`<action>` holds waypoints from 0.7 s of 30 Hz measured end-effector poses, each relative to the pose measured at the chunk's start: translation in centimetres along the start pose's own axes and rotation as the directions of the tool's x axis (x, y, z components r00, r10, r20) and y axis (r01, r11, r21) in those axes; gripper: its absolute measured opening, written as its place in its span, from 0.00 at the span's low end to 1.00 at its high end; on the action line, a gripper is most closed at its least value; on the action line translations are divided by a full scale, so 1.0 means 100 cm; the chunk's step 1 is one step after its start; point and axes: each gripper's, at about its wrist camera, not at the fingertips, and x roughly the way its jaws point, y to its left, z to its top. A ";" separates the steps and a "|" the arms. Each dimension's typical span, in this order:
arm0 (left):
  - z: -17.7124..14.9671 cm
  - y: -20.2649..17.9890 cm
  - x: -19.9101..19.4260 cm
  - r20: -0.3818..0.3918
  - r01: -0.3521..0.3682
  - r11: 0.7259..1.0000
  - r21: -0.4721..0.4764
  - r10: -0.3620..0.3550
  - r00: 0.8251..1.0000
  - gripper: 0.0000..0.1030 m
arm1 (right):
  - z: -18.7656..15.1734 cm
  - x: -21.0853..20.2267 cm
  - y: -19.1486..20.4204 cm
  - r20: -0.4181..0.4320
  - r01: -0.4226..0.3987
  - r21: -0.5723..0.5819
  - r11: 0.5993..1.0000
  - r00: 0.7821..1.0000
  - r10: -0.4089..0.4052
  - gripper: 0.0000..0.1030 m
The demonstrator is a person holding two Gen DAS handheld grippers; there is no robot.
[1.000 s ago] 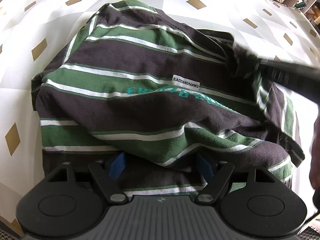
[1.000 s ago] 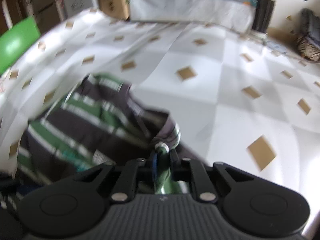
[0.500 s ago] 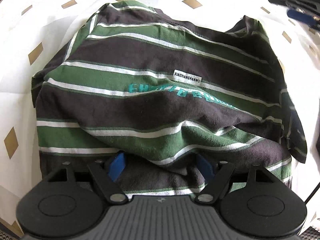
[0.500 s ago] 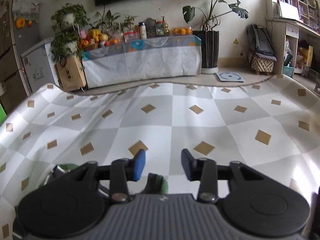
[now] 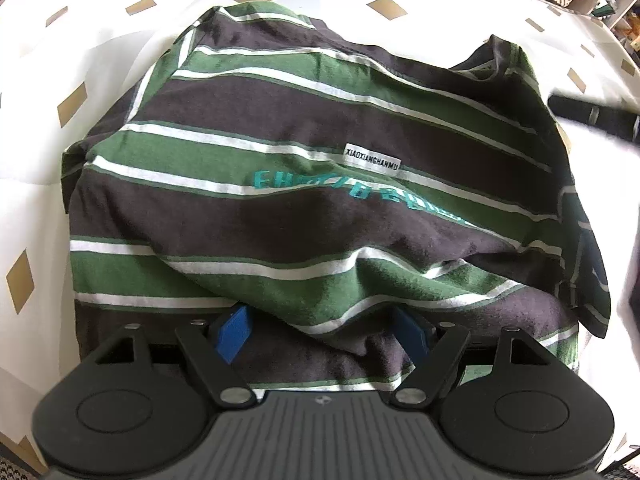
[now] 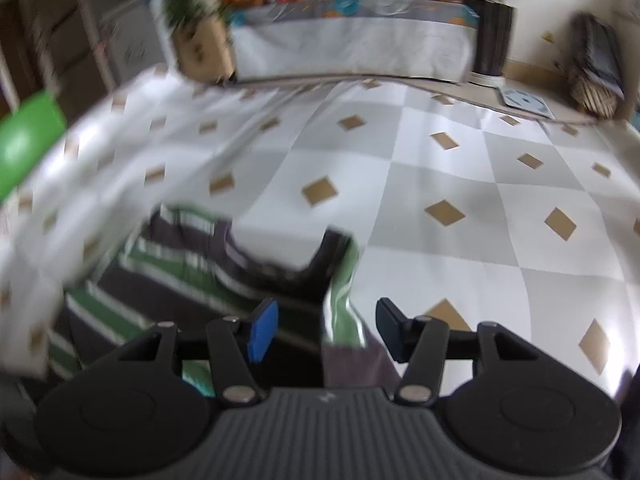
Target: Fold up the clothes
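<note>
Step in hand: While your right tongs [image 6: 324, 332] are opening, you are letting go of a fold on the dark brown, green and white striped cotton T-shirt [image 5: 312, 184]; I judge one side is just laid over and the garment is only partly folded.
Garment place: the striped T-shirt lies bunched on the white-and-grey checked tablecloth with tan diamonds [image 5: 36, 148] that covers the table, filling the middle of the left wrist view, its white woven name label [image 5: 373, 159] and teal lettering facing up.
Left tongs: your left tongs [image 5: 324, 334] stand spread wide, the blue pads [image 5: 234, 332] down at the hem at 6 o'clock; cloth humps between them, but no pinch shows, so I read them as released.
Right tongs: a green and white fold of the shirt's edge rises between the jaws in the right wrist view, yet neither pad presses on it. The view is blurred.
Hand pose: your left hand points steeply down over the near hem; your right hand tilts down less steeply, at the shirt's 3 o'clock edge, the bare cloth running off toward 12 o'clock.
Next move: probably smooth the loose ridge near 5 o'clock, then take the near hem with both tongs and carry it toward the collar at 12 o'clock, keeping the edges level.
Risk: the humped layers may drag and undo the side fold.
</note>
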 end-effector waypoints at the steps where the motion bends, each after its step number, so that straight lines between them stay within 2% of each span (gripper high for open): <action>1: 0.000 -0.001 0.000 0.000 -0.001 1.000 0.002 0.001 1.000 0.73 | -0.003 0.002 0.005 -0.027 -0.002 -0.035 0.999 1.000 0.001 0.53; 4: 0.000 -0.003 0.001 0.000 -0.006 1.000 0.004 0.006 1.000 0.73 | -0.015 0.009 0.013 -0.077 0.017 -0.104 0.994 0.997 -0.026 0.56; 8: 0.000 -0.006 0.003 0.002 -0.017 1.000 0.012 0.017 1.000 0.73 | -0.026 0.020 0.014 -0.113 0.075 -0.136 0.988 0.989 -0.091 0.54; 10: 0.000 -0.007 0.003 0.002 -0.020 1.000 0.015 0.020 1.000 0.74 | -0.030 0.026 0.009 -0.128 0.080 -0.107 0.991 0.987 -0.093 0.47; 12: 0.000 -0.008 0.004 0.003 -0.021 1.000 0.015 0.021 1.000 0.74 | -0.030 0.032 0.002 -0.139 0.092 -0.066 0.994 0.985 -0.100 0.29; 13: 0.000 -0.008 0.004 0.004 -0.022 1.000 0.015 0.022 1.000 0.74 | -0.029 0.034 -0.002 -0.139 0.104 -0.046 0.994 0.984 -0.109 0.26; 15: 0.000 -0.009 0.005 0.005 -0.024 1.000 0.015 0.024 1.000 0.74 | -0.026 0.037 -0.010 -0.131 0.130 -0.003 0.992 0.983 -0.129 0.10; 18: 0.001 -0.009 0.005 0.007 -0.029 0.999 0.017 0.029 1.000 0.74 | -0.017 0.036 -0.023 -0.086 0.175 0.074 0.982 0.982 -0.168 0.04; 21: 0.002 -0.010 0.006 0.007 -0.025 1.000 0.015 0.025 1.000 0.74 | -0.006 0.029 -0.034 -0.004 0.227 0.132 0.965 0.974 -0.228 0.03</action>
